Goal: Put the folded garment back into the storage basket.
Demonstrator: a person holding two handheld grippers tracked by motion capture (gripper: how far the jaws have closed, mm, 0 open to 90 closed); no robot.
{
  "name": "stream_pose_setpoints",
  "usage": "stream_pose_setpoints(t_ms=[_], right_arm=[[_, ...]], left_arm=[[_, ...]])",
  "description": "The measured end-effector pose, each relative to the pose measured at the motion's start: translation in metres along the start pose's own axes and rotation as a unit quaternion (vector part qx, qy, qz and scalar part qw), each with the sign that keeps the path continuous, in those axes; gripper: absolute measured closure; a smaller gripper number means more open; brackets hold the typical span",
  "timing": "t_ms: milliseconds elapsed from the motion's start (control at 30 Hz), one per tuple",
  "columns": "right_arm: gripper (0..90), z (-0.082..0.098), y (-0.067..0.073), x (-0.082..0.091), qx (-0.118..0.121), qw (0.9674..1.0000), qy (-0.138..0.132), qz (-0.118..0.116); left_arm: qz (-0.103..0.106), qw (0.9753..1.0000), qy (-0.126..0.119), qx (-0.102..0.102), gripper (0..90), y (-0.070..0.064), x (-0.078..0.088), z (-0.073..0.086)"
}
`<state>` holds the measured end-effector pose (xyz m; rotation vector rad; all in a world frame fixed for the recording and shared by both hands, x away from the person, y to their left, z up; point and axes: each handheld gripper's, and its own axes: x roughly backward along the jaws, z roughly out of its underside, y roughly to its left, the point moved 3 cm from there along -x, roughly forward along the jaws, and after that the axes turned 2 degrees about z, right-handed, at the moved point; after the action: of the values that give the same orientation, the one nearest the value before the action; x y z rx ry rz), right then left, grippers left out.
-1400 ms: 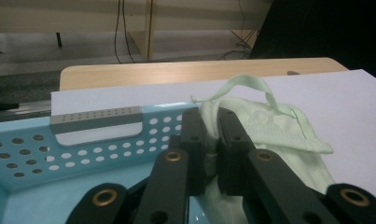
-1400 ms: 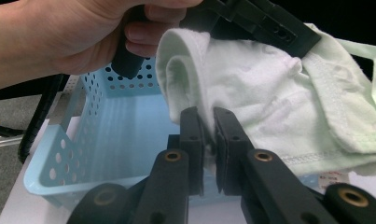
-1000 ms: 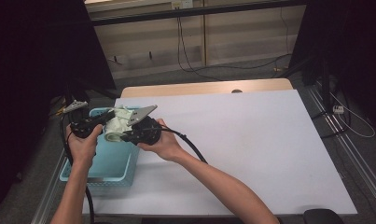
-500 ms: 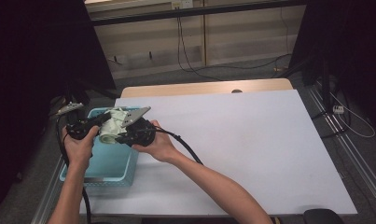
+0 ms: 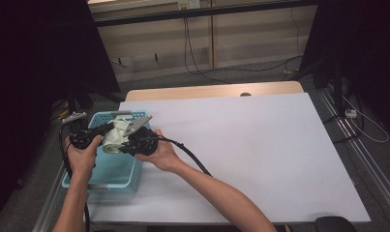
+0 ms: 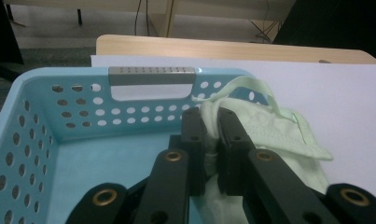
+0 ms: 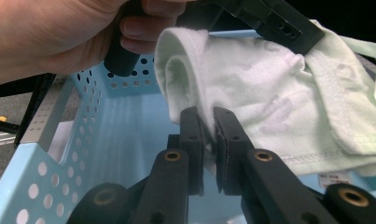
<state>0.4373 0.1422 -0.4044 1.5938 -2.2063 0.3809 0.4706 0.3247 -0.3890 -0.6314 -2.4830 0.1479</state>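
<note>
**Pale green garment hanging over one blue basket**

White sheeting is covering the one surface point(image 5: 260, 150), which is lying bare across its middle and right, giving wide room there. One light blue perforated basket point(image 5: 110, 171) is sitting at the surface's left edge, partly overhanging it. Over the basket, one pale green garment point(image 5: 116, 135) is hanging bunched between two grippers. The left gripper point(image 6: 210, 133) is pinching a fold with its fingers nearly together, and the right gripper point(image 7: 209, 126) is gripping another fold the same way. Two hands are sitting close together, the left hand point(image 5: 81, 153) just beside the basket's left wall.
</note>
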Motion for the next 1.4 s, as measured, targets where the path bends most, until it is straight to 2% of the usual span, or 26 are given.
stream_pose_setpoints(t_ms=[333,533,900,1000,1233,1267,1333,1400], right_arm=[[83.3,0.005,0.003,-0.008,0.003,0.9999,0.012,0.002],[83.3,0.010,0.001,-0.013,-0.001,0.9998,0.020,0.002],[83.3,0.015,0.001,-0.018,-0.007,0.9996,0.027,-0.001],[83.1,0.015,0.001,-0.018,-0.006,0.9995,0.029,-0.003],[83.0,0.016,0.002,-0.019,-0.009,0.9995,0.031,-0.004],[82.8,0.016,0.001,-0.019,-0.010,0.9995,0.031,-0.004],[81.2,0.017,0.001,-0.020,-0.012,0.9995,0.031,-0.003],[77.0,0.017,0.001,-0.021,-0.017,0.9994,0.030,0.004]], left_arm=[[-0.004,1.0000,0.008,0.002,83.3,0.004,-0.005,0.008],[-0.009,0.9997,0.020,0.005,83.3,0.008,-0.012,0.015],[-0.014,0.9990,0.042,0.003,83.2,0.009,-0.018,0.018],[-0.014,0.9987,0.048,-0.008,83.2,0.007,-0.019,0.019],[-0.015,0.9981,0.059,-0.011,83.0,0.007,-0.022,0.020],[-0.016,0.9981,0.059,-0.009,82.7,0.007,-0.022,0.020],[-0.019,0.9976,0.064,-0.020,81.2,0.007,-0.024,0.021],[-0.024,0.9977,0.061,-0.017,75.7,0.007,-0.024,0.020]])
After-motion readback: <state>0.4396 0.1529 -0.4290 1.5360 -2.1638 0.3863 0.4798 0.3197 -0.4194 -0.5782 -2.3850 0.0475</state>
